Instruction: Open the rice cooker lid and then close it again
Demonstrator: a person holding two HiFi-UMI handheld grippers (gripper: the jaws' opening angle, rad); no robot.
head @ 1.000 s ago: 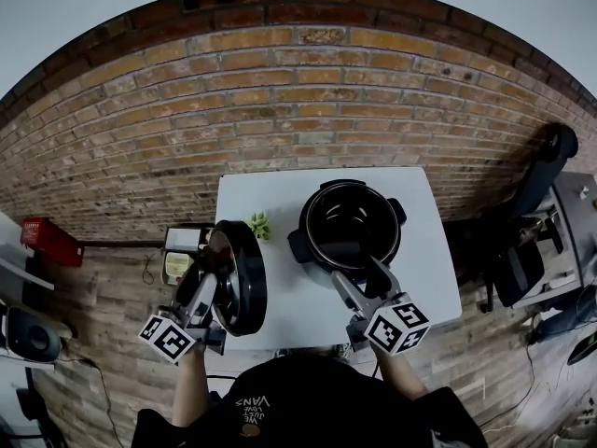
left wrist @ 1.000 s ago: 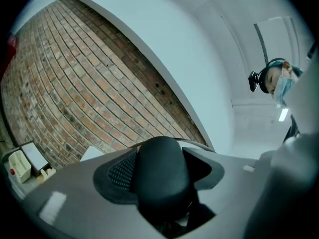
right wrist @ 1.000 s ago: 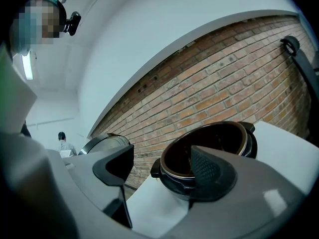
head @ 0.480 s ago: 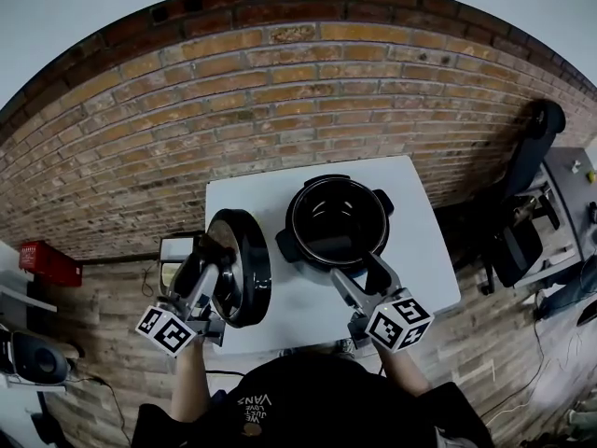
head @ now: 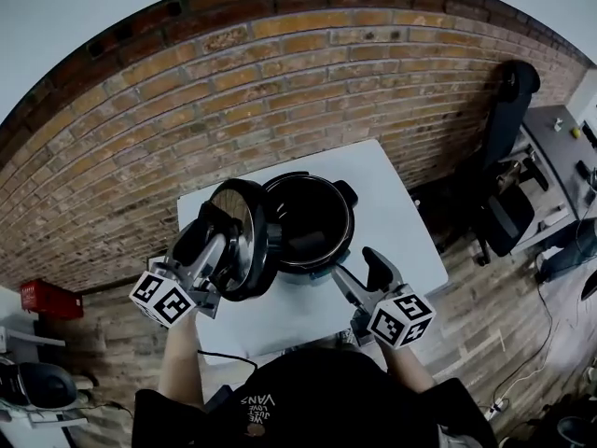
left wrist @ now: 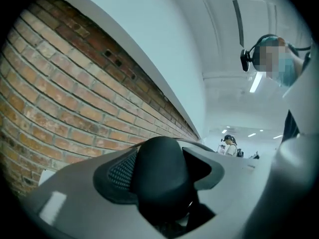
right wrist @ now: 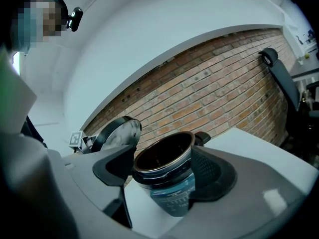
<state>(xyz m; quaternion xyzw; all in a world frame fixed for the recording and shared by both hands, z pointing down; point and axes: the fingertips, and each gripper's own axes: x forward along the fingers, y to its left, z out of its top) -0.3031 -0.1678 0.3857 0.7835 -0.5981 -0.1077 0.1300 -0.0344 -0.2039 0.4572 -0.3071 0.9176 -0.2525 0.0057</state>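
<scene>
The black rice cooker [head: 312, 217] stands open on the white table [head: 396, 217], its dark pot showing. My left gripper [head: 213, 238] is shut on the knob [left wrist: 162, 183] of the loose round lid [head: 241, 236]. It holds the lid on edge in the air, shiny underside towards the cooker and rim against the cooker's left side. In the right gripper view the cooker [right wrist: 167, 176] and the lid [right wrist: 117, 136] lie ahead. My right gripper [head: 362, 273] stands open in front of the cooker with nothing gripped.
A brick wall [head: 280, 82] runs behind the table. A black office chair [head: 504, 203] and a desk [head: 560, 124] stand to the right. At the left a red box [head: 42, 299] lies on the wooden floor.
The left gripper has carried the lid up and rightwards from beside the table's left edge to the cooker's left rim. The right gripper has shifted a little in front of the cooker, still open.
</scene>
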